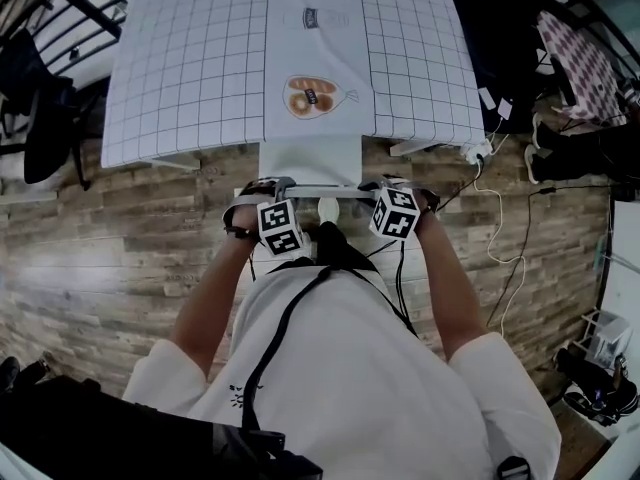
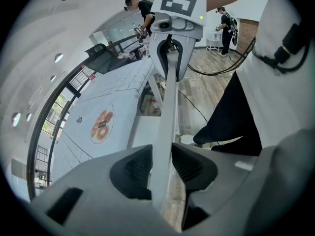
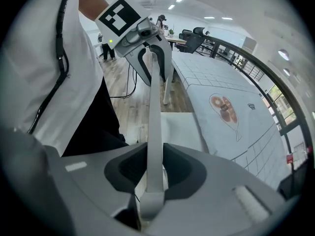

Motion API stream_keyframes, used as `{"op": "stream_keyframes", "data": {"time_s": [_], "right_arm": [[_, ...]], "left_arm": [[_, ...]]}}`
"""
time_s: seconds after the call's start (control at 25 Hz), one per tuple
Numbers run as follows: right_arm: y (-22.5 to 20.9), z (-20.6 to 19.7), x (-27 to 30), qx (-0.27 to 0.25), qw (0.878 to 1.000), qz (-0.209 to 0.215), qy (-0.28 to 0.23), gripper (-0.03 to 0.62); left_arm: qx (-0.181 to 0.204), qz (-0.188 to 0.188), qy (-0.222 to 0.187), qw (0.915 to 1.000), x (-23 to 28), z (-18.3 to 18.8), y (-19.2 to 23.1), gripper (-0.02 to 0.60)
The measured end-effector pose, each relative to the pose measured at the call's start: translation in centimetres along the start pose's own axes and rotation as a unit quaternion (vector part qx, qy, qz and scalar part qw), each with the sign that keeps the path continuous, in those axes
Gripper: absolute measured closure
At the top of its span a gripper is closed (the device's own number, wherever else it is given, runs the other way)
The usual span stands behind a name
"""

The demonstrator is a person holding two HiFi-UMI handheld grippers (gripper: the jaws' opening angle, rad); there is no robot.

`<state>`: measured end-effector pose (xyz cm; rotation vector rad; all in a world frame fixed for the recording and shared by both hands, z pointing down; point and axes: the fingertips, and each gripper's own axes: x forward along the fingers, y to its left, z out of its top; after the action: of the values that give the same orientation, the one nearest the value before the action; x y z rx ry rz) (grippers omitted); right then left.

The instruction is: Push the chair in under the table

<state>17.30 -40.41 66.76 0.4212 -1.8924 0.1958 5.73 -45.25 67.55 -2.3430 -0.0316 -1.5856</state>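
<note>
The left gripper (image 2: 161, 167) and right gripper (image 3: 153, 171) each clamp the chair's (image 1: 310, 158) thin top rail (image 1: 328, 190) at its 9 and 3 o'clock ends, likely so an even push toward 12 o'clock slides it, already partly tucked in, squarely under the surface (image 1: 200, 68).

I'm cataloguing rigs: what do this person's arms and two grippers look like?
The left gripper and right gripper have light grey moulded bodies with dark ribbed pads, each carrying a white cube with black square markers. A thin black cable trails from the right one. The sleeves are short and white.
</note>
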Motion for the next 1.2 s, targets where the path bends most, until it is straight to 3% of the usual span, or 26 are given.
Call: {"op": "stream_keyframes", "data": {"time_s": [1.2], "right_arm": [[-14.5, -1.5, 0.5, -0.044, 0.999, -0.003, -0.029, 0.51]], "left_arm": [[-0.029, 0.025, 0.022, 0.999, 5.0, 2.2, 13.3, 0.433]]}}
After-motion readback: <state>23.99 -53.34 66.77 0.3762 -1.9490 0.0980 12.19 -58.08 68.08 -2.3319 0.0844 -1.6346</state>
